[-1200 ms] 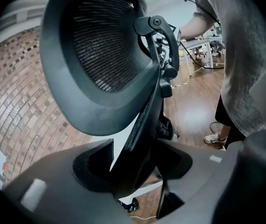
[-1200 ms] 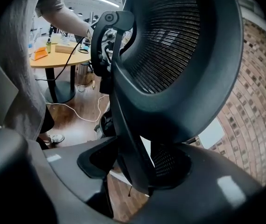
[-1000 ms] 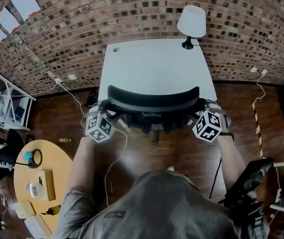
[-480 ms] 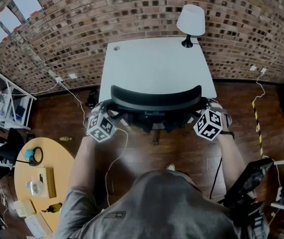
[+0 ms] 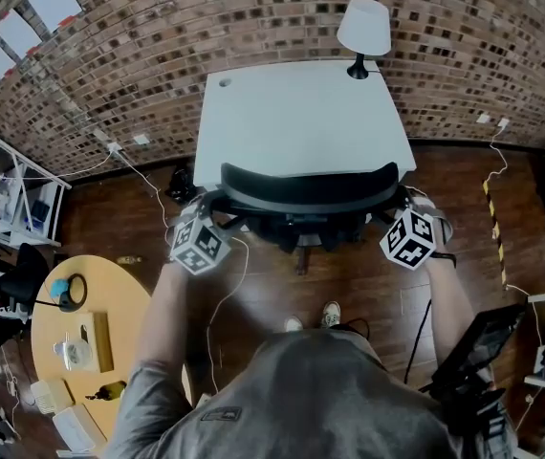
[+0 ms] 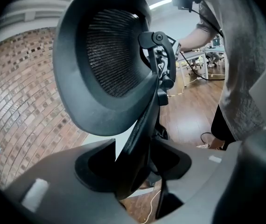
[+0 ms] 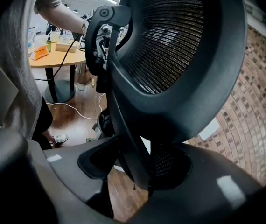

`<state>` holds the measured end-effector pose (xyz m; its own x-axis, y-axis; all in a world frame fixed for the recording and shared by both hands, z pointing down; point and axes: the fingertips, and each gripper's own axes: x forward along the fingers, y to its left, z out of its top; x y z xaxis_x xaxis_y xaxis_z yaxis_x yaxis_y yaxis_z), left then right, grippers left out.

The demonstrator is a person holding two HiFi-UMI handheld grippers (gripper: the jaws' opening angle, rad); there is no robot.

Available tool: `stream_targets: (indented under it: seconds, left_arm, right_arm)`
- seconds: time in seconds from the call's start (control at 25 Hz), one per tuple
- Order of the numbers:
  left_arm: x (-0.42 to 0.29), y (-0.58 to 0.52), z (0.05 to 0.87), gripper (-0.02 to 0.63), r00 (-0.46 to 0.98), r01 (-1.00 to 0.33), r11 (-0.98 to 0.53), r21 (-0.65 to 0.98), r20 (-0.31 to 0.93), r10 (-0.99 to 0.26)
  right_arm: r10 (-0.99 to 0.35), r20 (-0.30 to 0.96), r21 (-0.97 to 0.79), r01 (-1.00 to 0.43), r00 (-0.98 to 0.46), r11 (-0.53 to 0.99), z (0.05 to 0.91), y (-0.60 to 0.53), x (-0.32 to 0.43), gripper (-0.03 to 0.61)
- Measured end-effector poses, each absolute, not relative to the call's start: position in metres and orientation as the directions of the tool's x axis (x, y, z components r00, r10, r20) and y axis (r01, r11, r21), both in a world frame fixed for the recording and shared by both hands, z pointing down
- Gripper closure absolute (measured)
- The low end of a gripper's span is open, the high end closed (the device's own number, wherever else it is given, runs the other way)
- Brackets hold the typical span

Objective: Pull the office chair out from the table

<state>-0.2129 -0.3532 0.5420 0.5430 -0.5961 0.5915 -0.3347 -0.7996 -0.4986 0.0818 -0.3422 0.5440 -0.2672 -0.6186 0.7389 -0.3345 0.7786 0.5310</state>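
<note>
Gripping the chair [image 5: 301, 191] by the two side edges of its mesh back, the left claw [image 6: 134, 166] and the right claw [image 7: 140, 164] are each clamping wide-set jaws on the black frame, which is running up between the jaws in both gripper views. That chair is standing on the wood floor [image 5: 349, 275], facing the white counter [image 5: 301, 113] with its back at the counter's near edge. A lamp [image 5: 363, 27] is sitting at the far right corner by the brick wall [image 5: 158, 36].
</note>
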Motion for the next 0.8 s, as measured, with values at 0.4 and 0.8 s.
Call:
stream_targets:
  seconds: [0.4, 0.8]
  left_arm:
    - [-0.211, -0.313, 0.538, 0.388, 0.577, -0.326, -0.807, -0.492, 0.573, -0.582]
    - [-0.203, -0.269, 0.538, 0.390, 0.571, -0.347, -0.808, -0.477, 0.576, -0.585]
  right_arm:
    - [-0.625, 0.740, 0.530, -0.356, -0.251, 0.770, 0.543, -0.299, 0.084, 0.348]
    - [-0.619, 0.738, 0.530, -0.337, -0.269, 0.778, 0.542, -0.259, 0.091, 0.351]
